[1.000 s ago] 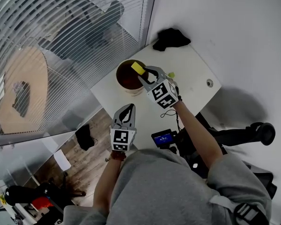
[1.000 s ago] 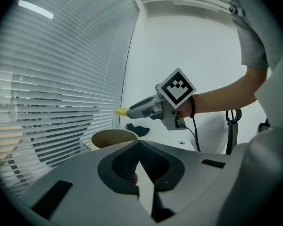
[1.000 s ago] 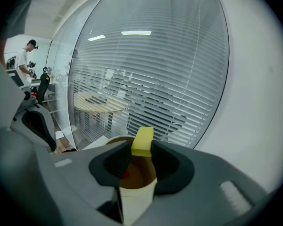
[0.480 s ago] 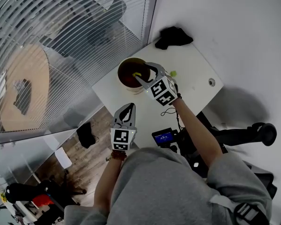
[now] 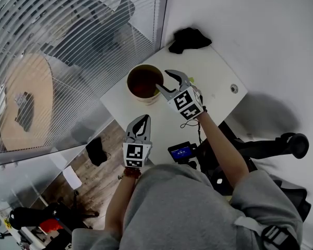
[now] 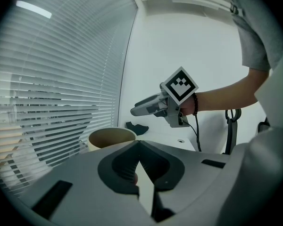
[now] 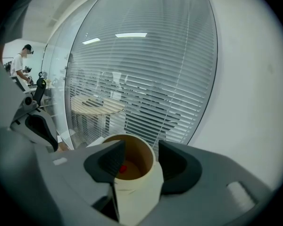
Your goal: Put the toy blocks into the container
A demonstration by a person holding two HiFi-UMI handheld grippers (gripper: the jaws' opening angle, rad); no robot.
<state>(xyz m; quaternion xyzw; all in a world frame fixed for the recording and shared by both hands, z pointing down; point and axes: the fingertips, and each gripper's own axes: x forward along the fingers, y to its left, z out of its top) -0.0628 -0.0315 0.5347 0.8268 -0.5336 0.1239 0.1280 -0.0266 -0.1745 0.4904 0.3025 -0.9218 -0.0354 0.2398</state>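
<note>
Hovering right gripper [image 5: 163, 79] beside container [image 5: 144, 82], jaws apart, empty, just closing slightly; green block [image 5: 191, 79] lying just right of it; left gripper [image 5: 144, 118] farther, jaws together.

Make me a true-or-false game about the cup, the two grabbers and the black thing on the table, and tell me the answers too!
1. The right gripper holds a yellow block. False: its jaws have just been opening and stand apart with nothing between them.
2. The left gripper has its jaws together. True.
3. A red block lies inside the container. True.
4. The black cloth lies on the floor. False: it lies on the far corner of the table.
5. The container lies tipped on its side. False: it stands upright with its mouth open upward.
</note>
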